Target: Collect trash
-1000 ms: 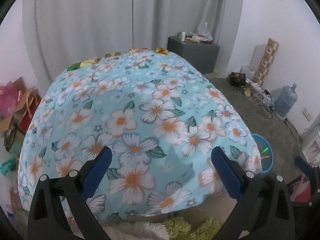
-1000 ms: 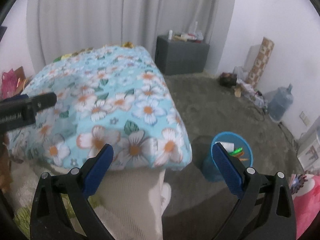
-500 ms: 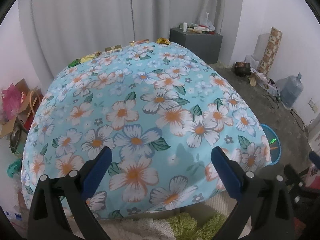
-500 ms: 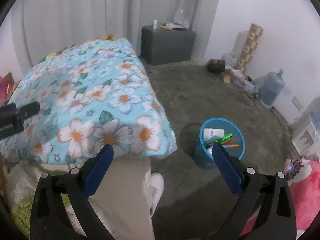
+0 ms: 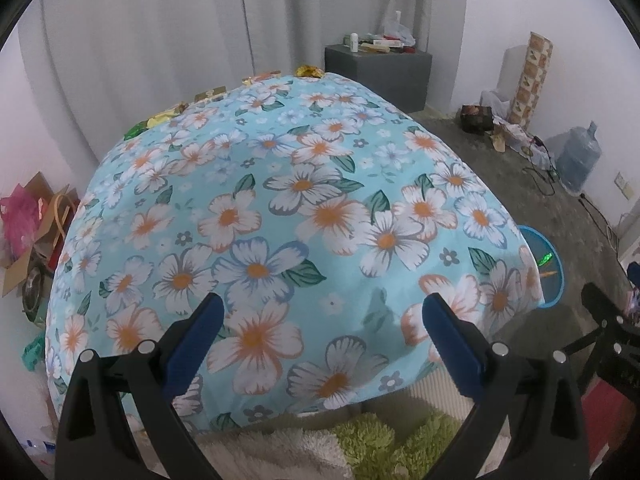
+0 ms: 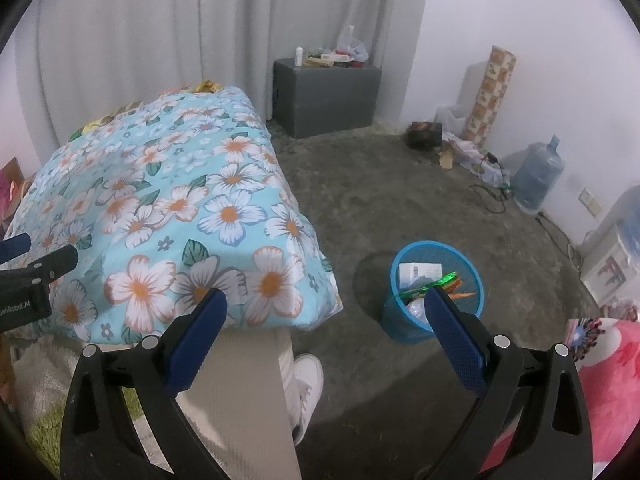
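Several crumpled wrappers lie along the far edge of the table with the floral cloth (image 5: 320, 208): a gold wrapper (image 5: 309, 71), a yellow wrapper (image 5: 166, 116) and a green wrapper (image 5: 134, 133). My left gripper (image 5: 322, 304) is open and empty over the table's near edge. My right gripper (image 6: 324, 296) is also open and empty, off the table's right corner. On the floor to the right stands a blue mesh bin (image 6: 394, 320), holding a green wrapper (image 6: 430, 284) and white paper (image 6: 420, 270). In the left wrist view the bin (image 5: 554, 280) peeks out past the table's corner.
A person's trouser leg (image 6: 248, 380) and white shoe (image 6: 308, 376) stand by the table's corner. A grey cabinet (image 6: 328, 96), a water jug (image 6: 536, 176), cables and clutter line the far wall. Bags and boxes (image 5: 36, 220) sit left of the table.
The right gripper has swung right and tilted down, so the blue bin and floor fill more of its view. The left gripper has shifted slightly over the table. Both stay open.
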`<state>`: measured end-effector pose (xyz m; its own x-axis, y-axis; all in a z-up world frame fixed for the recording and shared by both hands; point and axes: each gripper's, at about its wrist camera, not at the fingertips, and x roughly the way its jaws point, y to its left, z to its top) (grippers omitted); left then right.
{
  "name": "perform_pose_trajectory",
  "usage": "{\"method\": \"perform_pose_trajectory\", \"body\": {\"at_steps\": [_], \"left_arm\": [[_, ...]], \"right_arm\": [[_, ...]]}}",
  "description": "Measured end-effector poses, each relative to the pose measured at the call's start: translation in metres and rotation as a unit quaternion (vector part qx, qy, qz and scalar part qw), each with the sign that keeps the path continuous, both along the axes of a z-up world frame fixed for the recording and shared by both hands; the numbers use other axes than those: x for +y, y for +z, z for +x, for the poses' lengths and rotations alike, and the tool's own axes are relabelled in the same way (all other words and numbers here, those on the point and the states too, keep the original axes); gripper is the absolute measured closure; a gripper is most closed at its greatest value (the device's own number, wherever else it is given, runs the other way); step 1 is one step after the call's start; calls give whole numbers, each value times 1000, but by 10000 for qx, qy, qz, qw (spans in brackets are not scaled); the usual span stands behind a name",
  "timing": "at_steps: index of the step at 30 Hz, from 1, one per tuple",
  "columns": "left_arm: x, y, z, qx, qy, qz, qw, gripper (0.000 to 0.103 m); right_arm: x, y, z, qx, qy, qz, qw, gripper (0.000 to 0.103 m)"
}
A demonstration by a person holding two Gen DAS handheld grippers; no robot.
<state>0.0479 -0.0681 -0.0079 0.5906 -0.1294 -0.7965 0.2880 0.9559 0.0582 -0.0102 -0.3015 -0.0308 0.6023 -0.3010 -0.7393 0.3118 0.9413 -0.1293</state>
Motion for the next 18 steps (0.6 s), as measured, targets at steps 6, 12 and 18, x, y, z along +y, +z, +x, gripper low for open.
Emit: {"method": "perform_pose_trajectory", "body": {"at_steps": [6, 12, 18], "left_arm": [[-2, 0, -4, -4, -97, 26, 9999, 6], [-1, 2, -6, -44, -79, 7, 10000, 6], [5, 5, -8, -79, -6, -15, 10000, 6]], "right_arm": [[0, 0, 0, 13, 1, -5, 10000, 8], [0, -1, 0, 22, -2, -3, 10000, 8], [1, -3, 0, 45, 29, -40, 10000, 8]]}}
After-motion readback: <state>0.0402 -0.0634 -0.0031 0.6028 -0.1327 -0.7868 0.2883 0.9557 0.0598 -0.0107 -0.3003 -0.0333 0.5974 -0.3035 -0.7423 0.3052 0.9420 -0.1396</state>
